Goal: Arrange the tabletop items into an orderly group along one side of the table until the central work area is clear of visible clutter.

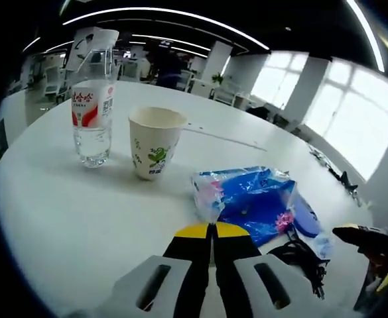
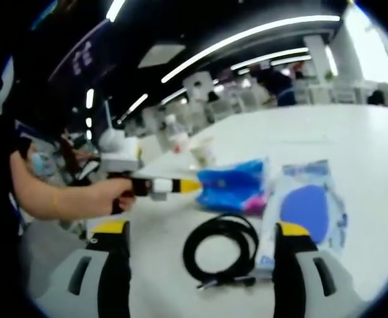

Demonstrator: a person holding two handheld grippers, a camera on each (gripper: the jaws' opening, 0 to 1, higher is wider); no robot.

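In the left gripper view, the left tool (image 1: 213, 232) is seen at the bottom centre of the frame with its yellow-tipped jaws pressed together and nothing held between them. Just beyond the tips, right of centre, a blue plastic packet (image 1: 250, 199) is laid flat on the white tabletop (image 1: 81, 218). A black cable (image 1: 303, 258) is seen at the lower right, beside the packet. Further up and to the left, a paper cup (image 1: 154, 142) is stood upright, and a clear water bottle (image 1: 93, 106) with a red and white label is stood just beside it, at the upper left.

In the right gripper view, the right tool (image 2: 200, 232) is seen with its jaws spread wide apart at the bottom of the frame, gripping nothing. Between them the black cable (image 2: 221, 248) is coiled on the tabletop (image 2: 353, 139). Above it, the blue plastic packet (image 2: 233, 185) is seen at the centre, and a clear pouch with a blue oval (image 2: 310, 205) is laid to the right. The left tool (image 2: 190, 187) is brought in from the left, held by a hand (image 2: 111, 197), with its tip right at the packet's edge. The cup (image 2: 202, 152) and bottle (image 2: 175, 136) are seen small beyond it.
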